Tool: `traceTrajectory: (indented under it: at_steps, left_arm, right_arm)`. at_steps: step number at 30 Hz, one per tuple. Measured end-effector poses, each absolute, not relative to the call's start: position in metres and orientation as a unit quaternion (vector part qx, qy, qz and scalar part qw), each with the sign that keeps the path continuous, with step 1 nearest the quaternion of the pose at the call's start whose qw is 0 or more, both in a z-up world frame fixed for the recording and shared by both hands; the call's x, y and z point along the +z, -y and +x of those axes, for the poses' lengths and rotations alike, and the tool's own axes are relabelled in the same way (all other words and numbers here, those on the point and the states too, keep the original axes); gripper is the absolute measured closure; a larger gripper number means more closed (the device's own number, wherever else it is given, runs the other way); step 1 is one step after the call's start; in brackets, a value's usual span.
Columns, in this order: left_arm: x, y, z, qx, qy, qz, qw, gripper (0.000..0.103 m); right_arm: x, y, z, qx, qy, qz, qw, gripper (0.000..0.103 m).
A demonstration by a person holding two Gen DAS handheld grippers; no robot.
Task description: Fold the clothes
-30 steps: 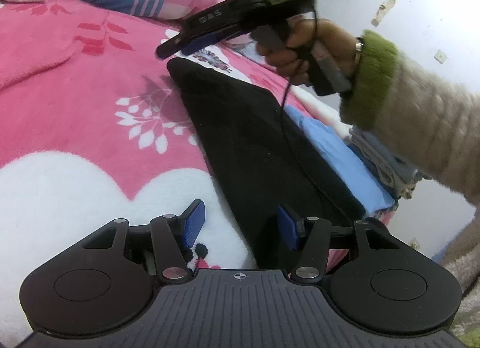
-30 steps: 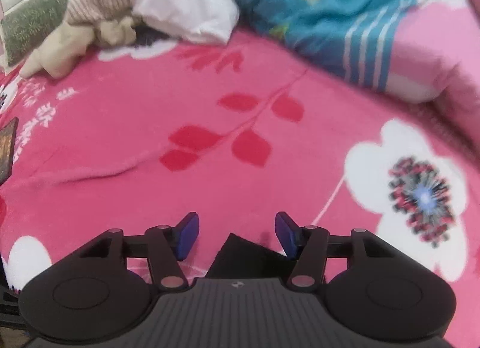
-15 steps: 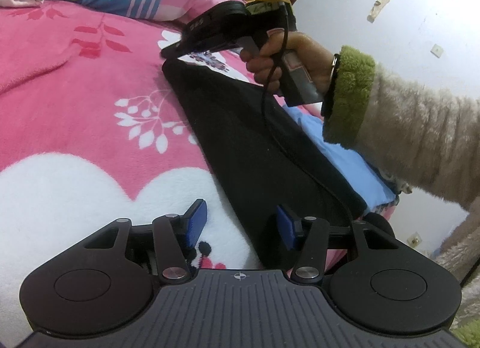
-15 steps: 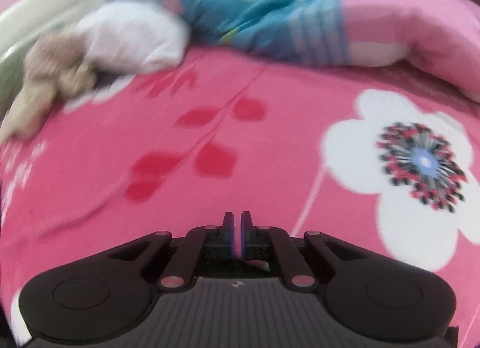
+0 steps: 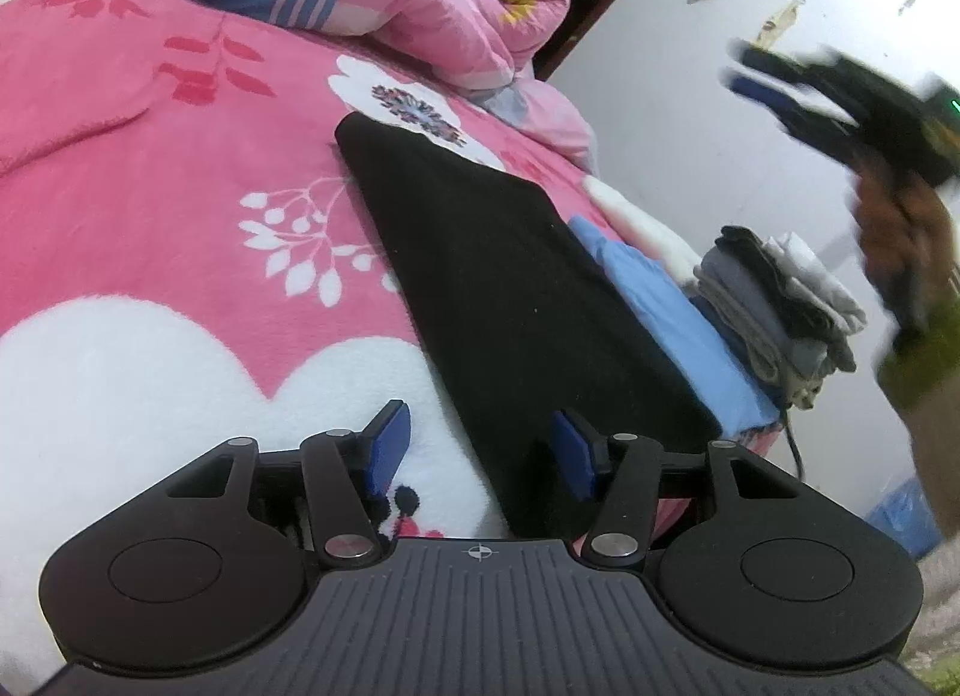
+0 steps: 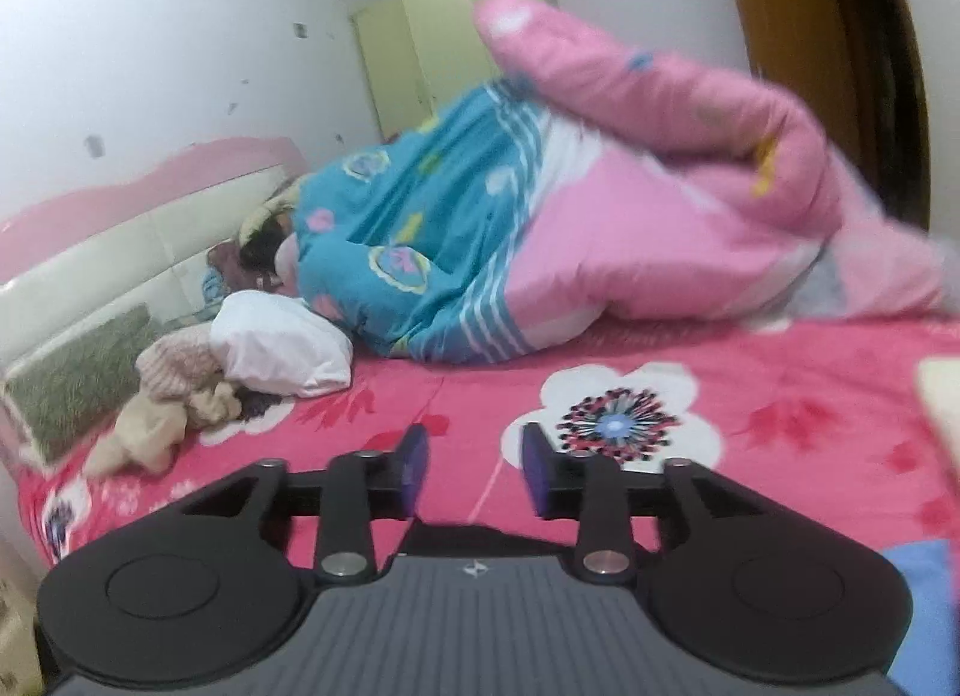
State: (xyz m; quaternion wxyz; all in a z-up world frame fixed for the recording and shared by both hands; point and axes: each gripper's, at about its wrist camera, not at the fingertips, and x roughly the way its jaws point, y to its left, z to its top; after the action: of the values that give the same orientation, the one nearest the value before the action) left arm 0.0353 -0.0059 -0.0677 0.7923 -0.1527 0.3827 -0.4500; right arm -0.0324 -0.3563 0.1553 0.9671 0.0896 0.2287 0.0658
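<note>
lying folded on the pink floral blanket (image 5: 150, 168), the black garment (image 5: 510, 288) was seen in the left wrist view as a long dark strip running from near the left gripper (image 5: 480, 456) up toward a white flower print. the left gripper's blue pads were held apart; the near end of the black garment was seen between them, but whether it was touched by them could not be told. just to the right of the black garment, a folded blue garment (image 5: 672, 306) was laid against its edge, with a white cloth (image 5: 636, 222) beyond it and a stack of grey folded clothes (image 5: 780, 300) at the bed's edge. at the far right, blurred, the right gripper (image 5: 756, 66) was held by a hand (image 5: 900, 228) in a green cuff, raised against the pale wall and well apart from the garment.

in the right wrist view, a beige soft toy (image 6: 156, 426) and a white pillow (image 6: 282, 348) were shown at the left near the headboard (image 6: 90, 276), followed by a rumpled teal and pink quilt (image 6: 540, 228) across the middle. the right gripper (image 6: 474, 468) was shown with its jaws apart, these having just been opening, and nothing was held between them. a dark edge of cloth was visible just below the pads.
</note>
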Motion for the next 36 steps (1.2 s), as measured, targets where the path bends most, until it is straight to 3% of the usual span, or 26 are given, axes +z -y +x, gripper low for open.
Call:
traceTrajectory:
  at_steps: [5,8,9,12,13,16,21,27,30,36]
  left_arm:
    - [-0.059,0.009,0.034,-0.429,-0.396,-0.149,0.798,0.044]
    - [-0.051,0.011,0.030,-0.412,-0.398,-0.130,0.809,0.042]
    - [-0.047,0.011,0.028,-0.406,-0.396,-0.121,0.815,0.038]
    - [-0.037,0.009,0.023,-0.385,-0.383,-0.101,0.834,0.032]
    - [-0.035,0.008,0.022,-0.379,-0.381,-0.098,0.838,0.032]
    - [-0.028,0.008,0.024,-0.362,-0.378,-0.085,0.848,0.030]
    - [-0.016,0.022,0.036,-0.354,-0.357,-0.047,0.863,0.025]
    - [-0.003,0.050,0.047,-0.365,-0.327,0.003,0.871,0.018]
    - [0.004,0.058,0.054,-0.355,-0.317,0.021,0.879,0.004]
    - [0.014,0.070,0.064,-0.335,-0.307,0.022,0.891,0.000]
  right_arm:
    - [0.099,0.332,-0.043,0.052,-0.281,0.075,0.955,0.061]
    - [0.052,0.329,-0.025,0.054,-0.311,0.120,0.941,0.068]
    - [0.037,0.330,-0.019,0.053,-0.317,0.136,0.937,0.075]
    - [-0.005,0.338,-0.006,0.026,-0.348,0.158,0.924,0.080]
    - [-0.017,0.342,-0.003,0.018,-0.360,0.168,0.918,0.090]
    - [-0.019,0.356,-0.009,0.013,-0.352,0.211,0.912,0.090]
    - [0.004,0.356,-0.027,0.005,-0.304,0.177,0.936,0.090]
    - [-0.025,0.366,-0.021,-0.006,-0.339,0.165,0.926,0.093]
    - [-0.021,0.363,-0.022,-0.009,-0.341,0.153,0.927,0.092]
    - [-0.026,0.362,-0.021,-0.009,-0.339,0.157,0.928,0.092]
